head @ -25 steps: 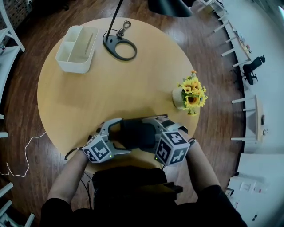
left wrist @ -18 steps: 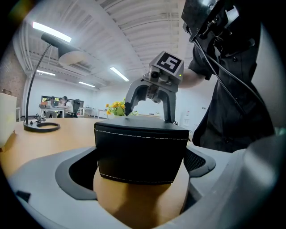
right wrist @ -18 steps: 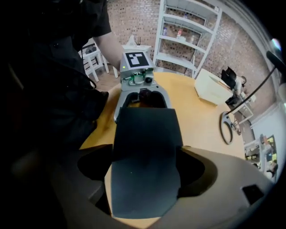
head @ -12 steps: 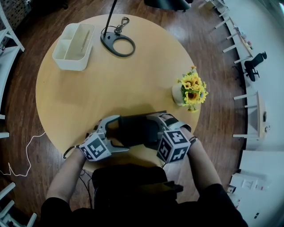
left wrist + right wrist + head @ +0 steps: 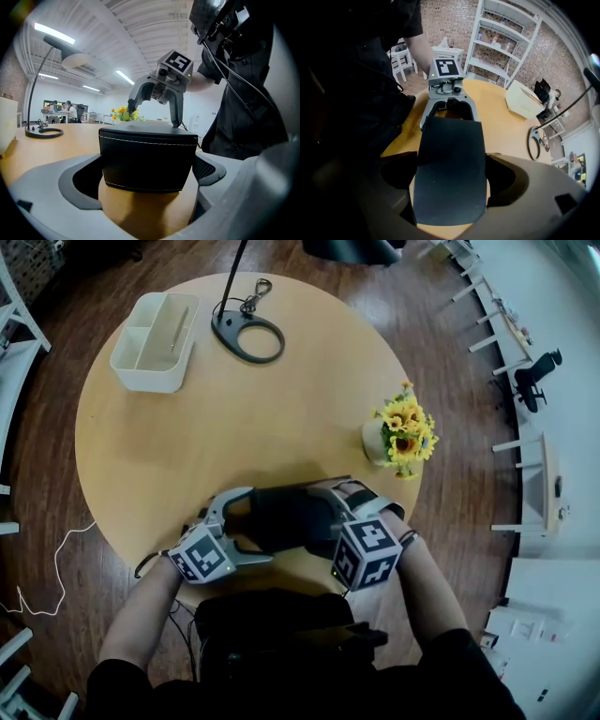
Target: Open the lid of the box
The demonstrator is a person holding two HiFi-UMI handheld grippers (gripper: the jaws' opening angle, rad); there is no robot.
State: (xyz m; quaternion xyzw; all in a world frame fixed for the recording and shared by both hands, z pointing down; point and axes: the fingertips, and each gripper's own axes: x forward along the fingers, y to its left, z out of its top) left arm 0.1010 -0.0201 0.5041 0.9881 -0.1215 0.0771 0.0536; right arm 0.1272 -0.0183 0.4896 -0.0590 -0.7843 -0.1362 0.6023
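1. Head view: box (image 5: 286,518) sits shut at 6 o'clock on the table (image 5: 234,427), with the left gripper (image 5: 251,525) at its 9 o'clock end and the right gripper (image 5: 330,519) at its 3 o'clock end.
2. Left gripper view: jaws clasp the box's sides; lid (image 5: 150,132) is down.
3. Right gripper view: jaws, just opened wide, straddle the lid without gripping; lifting it is still to do.

open tabletop (image 5: 244,427) beyond the box (image 5: 291,517); flower pot (image 5: 377,444) at right, tray (image 5: 146,380) and lamp base (image 5: 231,331) far off.

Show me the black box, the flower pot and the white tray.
black box (image 5: 147,159): left gripper view, its front wall.
flower pot (image 5: 376,444): head view, the white pot's side.
white tray (image 5: 147,379): head view, its near wall.
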